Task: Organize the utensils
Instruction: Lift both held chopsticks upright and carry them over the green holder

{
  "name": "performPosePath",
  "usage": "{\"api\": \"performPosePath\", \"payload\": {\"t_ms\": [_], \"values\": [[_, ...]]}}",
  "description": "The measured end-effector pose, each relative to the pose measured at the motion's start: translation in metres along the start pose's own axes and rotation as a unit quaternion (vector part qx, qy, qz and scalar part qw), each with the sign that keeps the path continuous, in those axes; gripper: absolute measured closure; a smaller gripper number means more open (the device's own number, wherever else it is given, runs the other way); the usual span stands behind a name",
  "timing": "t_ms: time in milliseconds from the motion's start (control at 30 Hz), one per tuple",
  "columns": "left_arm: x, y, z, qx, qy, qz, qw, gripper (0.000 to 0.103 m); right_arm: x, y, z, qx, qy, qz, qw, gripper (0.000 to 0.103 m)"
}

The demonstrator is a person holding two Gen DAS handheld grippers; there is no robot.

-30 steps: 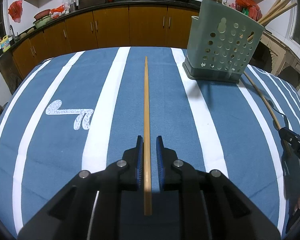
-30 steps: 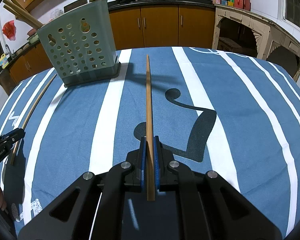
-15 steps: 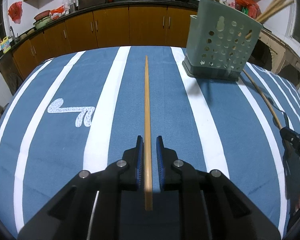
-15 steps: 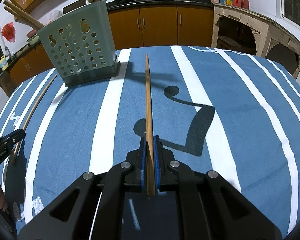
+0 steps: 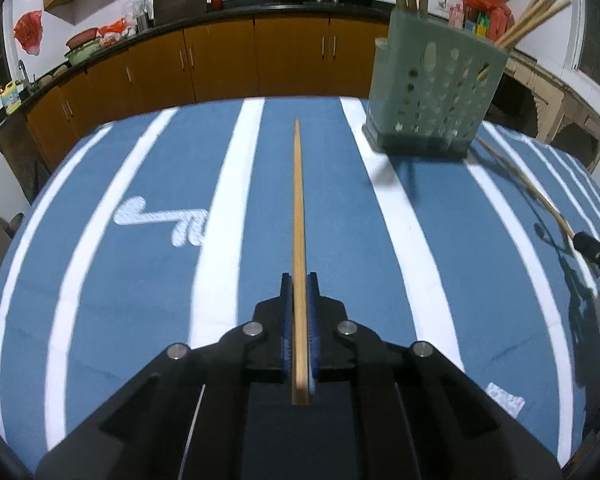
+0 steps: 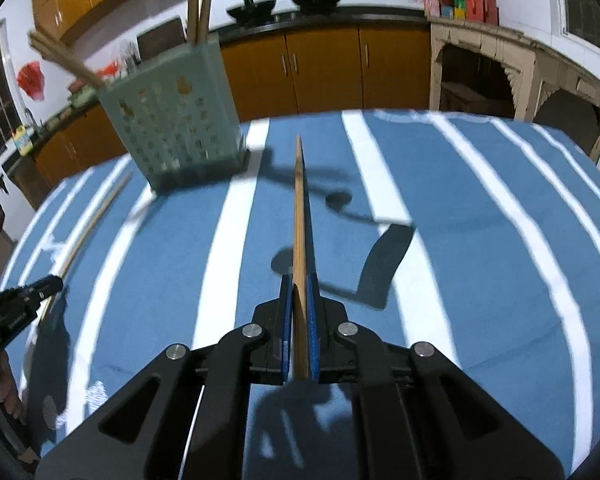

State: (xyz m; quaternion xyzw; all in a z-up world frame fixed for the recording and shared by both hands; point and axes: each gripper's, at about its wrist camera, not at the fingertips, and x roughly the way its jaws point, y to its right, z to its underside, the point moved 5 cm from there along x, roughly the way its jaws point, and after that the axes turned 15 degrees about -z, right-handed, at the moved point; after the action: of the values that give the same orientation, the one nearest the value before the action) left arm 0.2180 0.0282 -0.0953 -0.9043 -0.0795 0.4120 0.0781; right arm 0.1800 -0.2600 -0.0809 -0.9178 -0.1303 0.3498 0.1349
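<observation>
My left gripper (image 5: 299,280) is shut on a wooden chopstick (image 5: 298,208) that points forward above the blue striped tablecloth (image 5: 140,280). My right gripper (image 6: 299,280) is shut on a second wooden chopstick (image 6: 299,208), held above the cloth. A pale green perforated utensil holder (image 5: 432,92) with several chopsticks in it stands at the far right in the left wrist view and at the far left in the right wrist view (image 6: 168,120). Each view shows the other gripper and its chopstick at the edge: the right one (image 5: 596,254), the left one (image 6: 24,304).
Wooden kitchen cabinets (image 5: 220,60) with a dark counter, woks and clutter run along the back wall. A stone arch structure (image 6: 500,76) stands at the right. The round table's edge curves down on both sides.
Both grippers have risen and tilted, so the holder now sits lower and farther in each view. The right gripper has lifted its chopstick higher off the cloth. Both stay shut.
</observation>
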Motion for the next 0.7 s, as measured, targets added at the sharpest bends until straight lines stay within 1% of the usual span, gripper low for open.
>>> {"api": "performPosePath", "payload": {"t_ms": [67, 233, 333, 433, 533, 700], "values": [[-0.011, -0.006, -0.006, -0.007, 0.015, 0.004, 0.9998, 0.095, -0.014, 0.0, -0.011, 0.0, 0.023, -0.003, 1.0, 0.095], [-0.048, -0.024, -0.029, -0.031, 0.078, 0.019, 0.9963, 0.095, -0.044, -0.001, -0.037, -0.005, 0.078, -0.007, 0.997, 0.095], [-0.075, -0.034, -0.047, -0.054, 0.121, 0.041, 0.9903, 0.095, -0.061, -0.003, -0.051, -0.01, 0.111, -0.014, 0.994, 0.095], [-0.099, -0.043, -0.062, -0.074, 0.159, 0.058, 0.9828, 0.095, -0.074, -0.005, -0.06, -0.012, 0.136, -0.02, 0.99, 0.095], [-0.11, -0.046, -0.071, -0.083, 0.178, 0.063, 0.9784, 0.095, -0.082, -0.007, -0.068, -0.009, 0.154, -0.028, 0.988, 0.095], [-0.113, -0.043, -0.08, -0.09, 0.184, 0.06, 0.977, 0.095, -0.088, -0.006, -0.075, -0.003, 0.167, -0.033, 0.985, 0.095]]}}
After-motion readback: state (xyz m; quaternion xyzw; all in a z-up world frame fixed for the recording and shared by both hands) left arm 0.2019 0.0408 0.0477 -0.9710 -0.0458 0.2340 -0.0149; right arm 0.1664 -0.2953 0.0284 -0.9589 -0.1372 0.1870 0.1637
